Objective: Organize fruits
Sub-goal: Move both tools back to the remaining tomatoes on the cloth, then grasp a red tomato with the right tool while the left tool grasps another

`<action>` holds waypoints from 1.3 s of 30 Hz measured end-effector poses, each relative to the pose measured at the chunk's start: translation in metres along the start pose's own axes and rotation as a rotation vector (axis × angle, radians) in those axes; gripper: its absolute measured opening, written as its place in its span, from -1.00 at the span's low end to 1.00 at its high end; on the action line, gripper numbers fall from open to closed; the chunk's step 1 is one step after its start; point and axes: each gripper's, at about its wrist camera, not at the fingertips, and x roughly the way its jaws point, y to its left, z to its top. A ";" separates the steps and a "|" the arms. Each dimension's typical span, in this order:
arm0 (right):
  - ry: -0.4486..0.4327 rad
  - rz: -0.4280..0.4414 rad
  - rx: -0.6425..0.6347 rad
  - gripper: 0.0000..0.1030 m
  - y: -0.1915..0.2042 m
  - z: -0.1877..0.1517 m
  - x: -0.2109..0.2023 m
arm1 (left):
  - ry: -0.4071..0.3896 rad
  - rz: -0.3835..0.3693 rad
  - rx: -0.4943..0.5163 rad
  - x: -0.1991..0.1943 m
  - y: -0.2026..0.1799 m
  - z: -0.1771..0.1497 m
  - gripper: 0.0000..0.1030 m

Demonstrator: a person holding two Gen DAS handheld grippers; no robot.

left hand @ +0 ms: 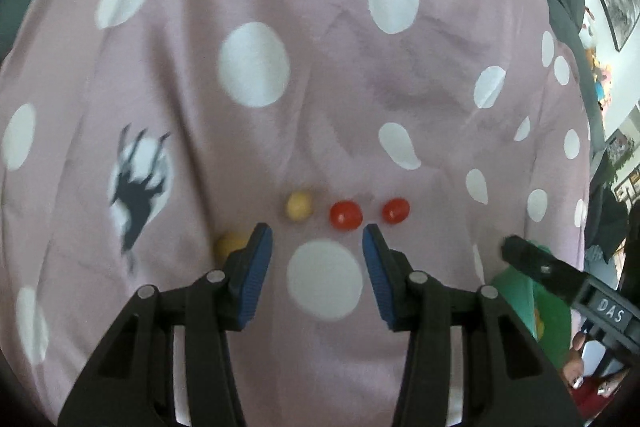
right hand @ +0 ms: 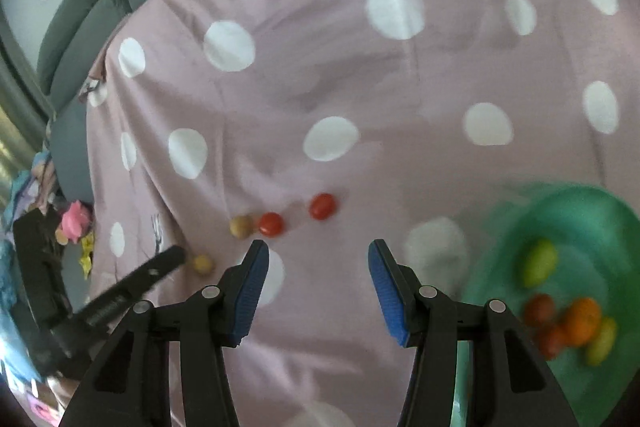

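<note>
Tomatoes, four small ones, lie in a loose row on your spotted pink sheet: red tomato [left hand: 346, 215] sits just ahead of your left gripper [left hand: 318, 241], nearer than your right gripper [right hand: 318, 261]. Both stand apart, empty.

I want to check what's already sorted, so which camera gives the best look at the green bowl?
The right wrist view: the green bowl shows its rim and several fruits inside, though blurred. The left wrist view catches only a green sliver behind the right gripper.
</note>
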 end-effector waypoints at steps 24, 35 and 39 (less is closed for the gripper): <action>0.180 -0.079 0.162 -0.39 -0.010 0.017 0.123 | 0.182 -0.027 -0.012 0.096 -0.007 0.013 -0.30; 0.153 -0.075 0.134 -0.47 -0.008 0.001 0.118 | 0.139 -0.009 -0.048 0.098 -0.004 0.016 -0.43; 0.144 -0.054 0.137 -0.48 -0.011 -0.007 0.101 | 0.117 0.005 -0.050 0.074 -0.007 0.013 -0.43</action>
